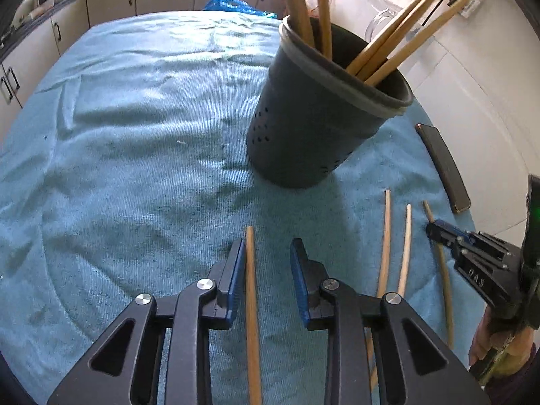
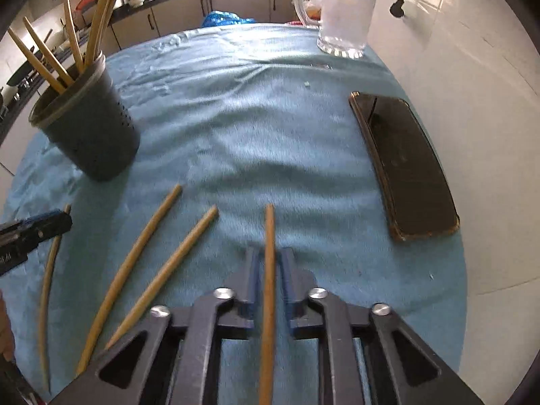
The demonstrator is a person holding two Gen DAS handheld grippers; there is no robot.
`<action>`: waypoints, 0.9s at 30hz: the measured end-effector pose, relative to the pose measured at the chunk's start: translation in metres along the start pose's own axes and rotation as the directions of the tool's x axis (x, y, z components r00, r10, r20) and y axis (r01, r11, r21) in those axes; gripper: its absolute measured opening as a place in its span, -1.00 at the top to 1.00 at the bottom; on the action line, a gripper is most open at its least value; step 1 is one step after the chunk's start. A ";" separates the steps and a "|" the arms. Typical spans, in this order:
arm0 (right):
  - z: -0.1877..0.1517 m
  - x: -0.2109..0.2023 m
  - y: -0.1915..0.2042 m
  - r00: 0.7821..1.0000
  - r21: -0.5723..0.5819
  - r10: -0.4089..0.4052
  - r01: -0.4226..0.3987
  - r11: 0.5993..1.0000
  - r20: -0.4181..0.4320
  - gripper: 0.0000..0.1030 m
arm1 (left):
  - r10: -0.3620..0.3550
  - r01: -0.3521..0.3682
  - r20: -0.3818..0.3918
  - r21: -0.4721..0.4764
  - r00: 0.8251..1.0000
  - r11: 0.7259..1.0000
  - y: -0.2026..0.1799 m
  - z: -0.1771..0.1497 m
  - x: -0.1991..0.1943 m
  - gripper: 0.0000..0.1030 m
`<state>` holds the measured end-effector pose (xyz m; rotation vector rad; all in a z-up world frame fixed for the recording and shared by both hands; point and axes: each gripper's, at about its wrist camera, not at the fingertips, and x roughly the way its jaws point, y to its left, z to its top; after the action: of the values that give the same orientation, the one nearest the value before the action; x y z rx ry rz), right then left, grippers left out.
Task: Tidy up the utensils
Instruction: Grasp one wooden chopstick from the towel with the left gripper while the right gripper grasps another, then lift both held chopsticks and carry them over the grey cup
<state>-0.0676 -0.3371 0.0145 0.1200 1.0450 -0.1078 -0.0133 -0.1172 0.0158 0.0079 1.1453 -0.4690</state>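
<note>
A dark perforated holder [image 1: 314, 118] stands on the blue towel with several wooden chopsticks in it; it also shows in the right wrist view [image 2: 91, 128]. My left gripper [image 1: 268, 253] is open, with one chopstick [image 1: 251, 303] lying between its fingers against the left pad. My right gripper [image 2: 270, 260] is shut on another chopstick [image 2: 269, 287], and it shows at the right edge of the left wrist view [image 1: 438, 233]. Two loose chopsticks [image 2: 162, 270] lie on the towel between the grippers, and a thinner one [image 2: 47, 287] lies by the left gripper.
A black phone [image 2: 405, 165] lies on the towel [image 2: 253, 118] at the right. A glass jug [image 2: 344, 10] stands at the far edge. Kitchen cabinets [image 1: 108, 0] run behind the table. White floor lies to the right.
</note>
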 end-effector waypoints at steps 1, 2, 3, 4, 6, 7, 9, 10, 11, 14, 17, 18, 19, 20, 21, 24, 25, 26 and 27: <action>0.000 0.000 0.000 1.000 0.002 -0.003 0.002 1.000 0.017 0.87 | 0.018 -0.018 0.008 0.016 1.000 1.000 -0.002 -0.002 0.001 0.91; -0.001 -0.001 -0.001 0.999 0.007 0.006 -0.006 1.000 0.036 0.87 | 0.029 -0.030 0.031 0.030 0.999 0.999 -0.005 -0.004 0.001 0.91; -0.002 -0.001 -0.004 0.999 0.018 0.021 -0.022 1.000 0.046 0.87 | 0.037 -0.038 0.038 0.034 0.999 0.999 -0.006 -0.006 0.000 0.91; -0.001 0.000 -0.007 0.998 0.038 0.036 -0.038 0.999 0.051 0.87 | 0.047 -0.048 0.044 0.037 0.998 0.998 -0.007 -0.008 -0.001 0.91; 0.000 -0.005 -0.009 0.995 0.068 0.064 -0.069 0.995 0.079 0.87 | 0.049 -0.052 0.065 0.038 0.997 0.998 -0.010 -0.011 -0.010 0.91; 0.000 -0.012 -0.009 0.993 0.073 0.072 -0.079 0.994 0.098 0.87 | 0.046 -0.049 0.077 0.038 0.996 0.998 -0.011 -0.012 -0.017 0.91; -0.002 -0.032 -0.009 0.986 0.074 0.076 -0.088 0.993 0.147 0.87 | 0.035 -0.040 0.113 0.044 0.993 0.998 -0.012 -0.014 -0.035 0.91; -0.003 -0.043 -0.009 0.982 0.074 0.081 -0.095 0.993 0.172 0.87 | 0.032 -0.038 0.132 0.045 0.991 0.998 -0.012 -0.015 -0.044 0.91; -0.005 -0.054 -0.010 0.976 0.075 0.089 -0.106 0.992 0.199 0.87 | 0.030 -0.038 0.152 0.049 0.988 0.998 -0.013 -0.018 -0.054 0.91; -0.014 -0.082 -0.009 0.959 0.080 0.105 -0.130 0.988 0.264 0.87 | 0.024 -0.035 0.208 0.052 0.978 0.998 -0.014 -0.025 -0.084 0.91; -0.024 -0.105 -0.007 0.944 0.083 0.116 -0.148 0.986 0.310 0.87 | 0.022 -0.037 0.258 0.053 0.966 0.998 -0.016 -0.038 -0.112 0.91; -0.026 -0.112 -0.007 0.939 0.082 0.116 -0.150 0.985 0.323 0.87 | 0.021 -0.036 0.270 0.053 0.963 0.998 -0.015 -0.038 -0.117 0.91; -0.029 -0.117 -0.008 0.935 0.081 0.116 -0.152 0.985 0.335 0.87 | 0.018 -0.034 0.281 0.054 0.959 0.998 -0.016 -0.039 -0.122 0.91; -0.033 -0.125 -0.006 0.930 0.080 0.116 -0.152 0.985 0.350 0.87 | 0.013 -0.030 0.295 0.056 0.955 0.998 -0.017 -0.042 -0.129 0.91; -0.037 -0.131 -0.007 0.926 0.078 0.115 -0.153 0.985 0.360 0.87 | 0.008 -0.028 0.311 0.058 0.950 0.998 -0.018 -0.045 -0.136 0.91; -0.047 -0.146 -0.002 0.913 0.071 0.117 -0.157 0.985 0.391 0.87 | -0.003 -0.019 0.342 0.060 0.940 0.998 -0.026 -0.056 -0.151 0.91; -0.052 -0.151 -0.001 0.908 0.067 0.120 -0.160 0.985 0.400 0.87 | -0.008 -0.014 0.352 0.060 0.936 0.998 -0.028 -0.060 -0.157 0.91; -0.055 -0.154 0.001 0.905 0.064 0.124 -0.164 0.984 0.408 0.87 | -0.011 -0.012 0.360 0.061 0.933 0.998 -0.029 -0.063 -0.162 0.91; -0.058 -0.158 0.001 0.902 0.061 0.126 -0.166 0.984 0.413 0.87 | -0.013 -0.011 0.370 0.063 0.929 0.998 -0.032 -0.067 -0.165 0.91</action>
<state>-0.1951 -0.3225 0.1225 0.2508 0.6090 -0.0425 -0.1374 -0.0711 0.1395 -0.0249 0.7584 -0.4838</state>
